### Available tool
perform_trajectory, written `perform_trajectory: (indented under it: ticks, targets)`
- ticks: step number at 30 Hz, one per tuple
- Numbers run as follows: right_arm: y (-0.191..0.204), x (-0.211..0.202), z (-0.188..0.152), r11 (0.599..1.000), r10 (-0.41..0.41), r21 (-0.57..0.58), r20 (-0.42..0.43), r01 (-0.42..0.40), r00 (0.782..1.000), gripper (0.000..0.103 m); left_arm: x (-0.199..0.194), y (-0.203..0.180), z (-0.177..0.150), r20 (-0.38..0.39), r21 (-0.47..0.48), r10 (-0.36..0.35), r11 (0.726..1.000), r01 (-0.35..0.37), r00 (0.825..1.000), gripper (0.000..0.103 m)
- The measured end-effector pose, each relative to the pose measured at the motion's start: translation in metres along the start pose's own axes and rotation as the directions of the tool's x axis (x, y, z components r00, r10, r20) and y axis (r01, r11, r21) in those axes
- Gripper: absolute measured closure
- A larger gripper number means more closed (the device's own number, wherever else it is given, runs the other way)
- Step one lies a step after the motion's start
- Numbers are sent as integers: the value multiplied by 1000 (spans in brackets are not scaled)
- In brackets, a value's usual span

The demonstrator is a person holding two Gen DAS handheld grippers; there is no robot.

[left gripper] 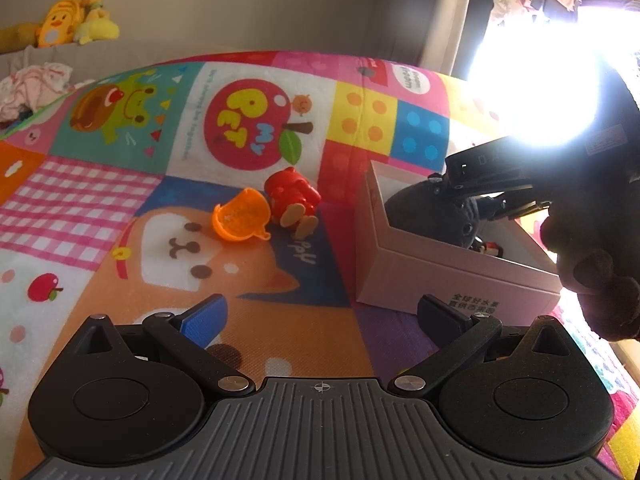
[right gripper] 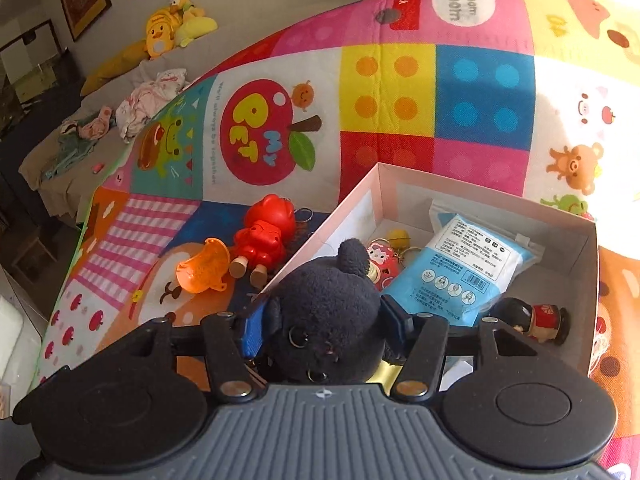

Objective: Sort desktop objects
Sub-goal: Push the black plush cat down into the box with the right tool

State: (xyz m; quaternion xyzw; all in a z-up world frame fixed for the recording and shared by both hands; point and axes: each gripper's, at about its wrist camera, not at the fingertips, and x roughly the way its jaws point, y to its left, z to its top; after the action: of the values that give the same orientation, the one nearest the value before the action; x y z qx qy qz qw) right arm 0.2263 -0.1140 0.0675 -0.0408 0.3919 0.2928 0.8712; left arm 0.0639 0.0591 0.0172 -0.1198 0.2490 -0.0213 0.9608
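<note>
The black plush toy [right gripper: 326, 320] is sitting between the blue pads of the right claw [right gripper: 322, 330], which is squeezing it from both sides over the near corner of the white box [right gripper: 592, 280]; its soft, fuzzy body is bulging a little above the pads, with its round ear pointing away from the camera. The box is lying directly under and ahead of this claw, so I judge the coming move is only a short lowering and a release. Inside are lying a glossy blue packet [right gripper: 460, 268], a small hard figurine [right gripper: 532, 318] and some keychains [right gripper: 384, 258]. On the colourful play mat [left gripper: 80, 208], well apart from the box wall, a smooth red plastic toy [left gripper: 294, 200] is lying on its side, touching an orange translucent cup [left gripper: 240, 216]. The left claw [left gripper: 320, 320] is standing wide and empty, and it is nearer to these two.
</note>
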Motion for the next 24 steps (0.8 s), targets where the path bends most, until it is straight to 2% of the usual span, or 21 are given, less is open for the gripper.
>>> perform_trajectory:
  ticks: [5, 7, 13, 15, 17, 19, 24]
  targets:
    - [-7, -13, -2, 999, -3, -53, -26, 2, 1000, 42, -1, 1, 0, 4, -7, 3, 1000, -3, 1000, 0]
    - [-16, -22, -3, 1000, -2, -20, -23, 2, 1000, 30, -1, 1, 0, 4, -3, 0, 1000, 0, 1000, 0]
    - [-55, -49, -10, 989, 25, 147, 18, -27, 1000, 27, -2, -1, 0, 4, 11, -7, 1000, 7, 1000, 0]
    - [-60, -51, -13, 986, 28, 166, 2, -28, 1000, 27, -1, -3, 0, 1, 17, -4, 1000, 4, 1000, 0]
    - [-59, -45, -15, 984, 31, 179, -59, -20, 998, 31, 0, -4, -1, -1, 20, 3, 1000, -3, 1000, 0]
    - [-57, -34, -17, 980, 46, 197, -124, -21, 991, 45, 0, -6, -1, -2, 29, 4, 1000, -4, 1000, 0]
    - [-50, -11, -17, 977, 16, 212, -190, 25, 982, 45, 0, -6, -1, -1, 27, -1, 1000, 2, 1000, 0]
